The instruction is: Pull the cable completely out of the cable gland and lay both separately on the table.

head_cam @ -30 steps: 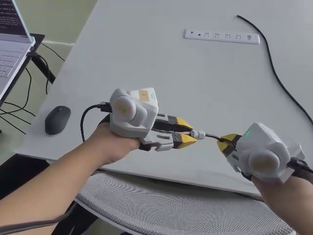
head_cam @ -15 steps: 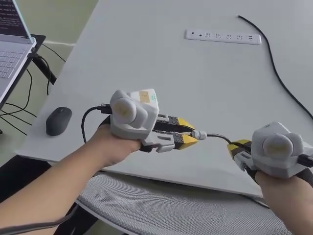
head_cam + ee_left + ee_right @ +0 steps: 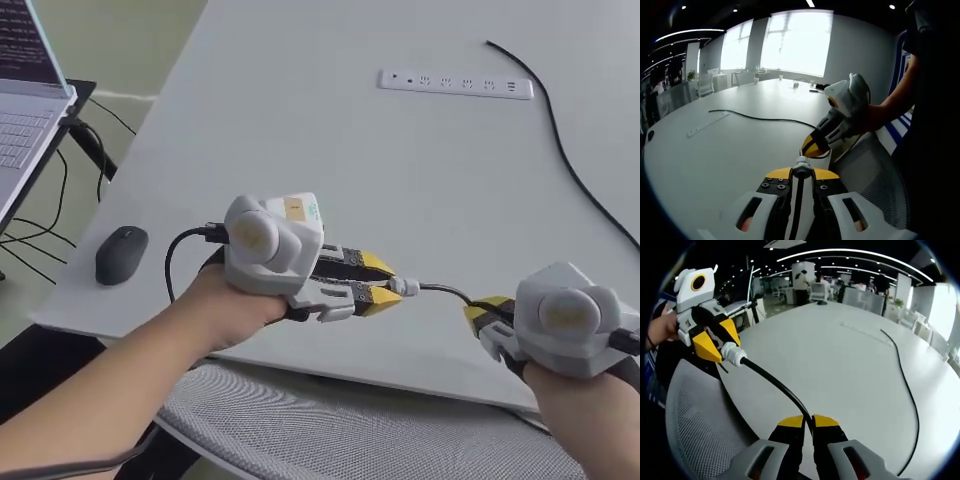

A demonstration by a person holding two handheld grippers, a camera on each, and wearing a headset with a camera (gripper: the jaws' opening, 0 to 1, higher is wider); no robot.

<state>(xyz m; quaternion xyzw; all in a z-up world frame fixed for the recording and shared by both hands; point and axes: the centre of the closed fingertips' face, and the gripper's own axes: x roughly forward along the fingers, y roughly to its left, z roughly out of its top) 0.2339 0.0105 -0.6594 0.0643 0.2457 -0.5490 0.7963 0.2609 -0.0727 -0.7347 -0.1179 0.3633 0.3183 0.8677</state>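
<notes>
Clamped small white plastic cable gland [image 3: 405, 287] in left hand-held gripper [image 3: 383, 282], thin black cable [image 3: 446, 291] in right hand-held gripper [image 3: 482, 311]; possibly risked jaws slipping mid-pull.

A small, pale grey cable gland [image 3: 405, 287] is held in the air between the yellow tips of the left gripper [image 3: 378, 282], near the front edge of the table [image 3: 300, 120]. A thin black cable [image 3: 445, 291] is seen coming out of the gland's front end. It runs in a shallow curve to the right gripper [image 3: 482, 311], whose jaws are closed on it. The cable appears to be seated in the gland; how deep cannot be told.
</notes>
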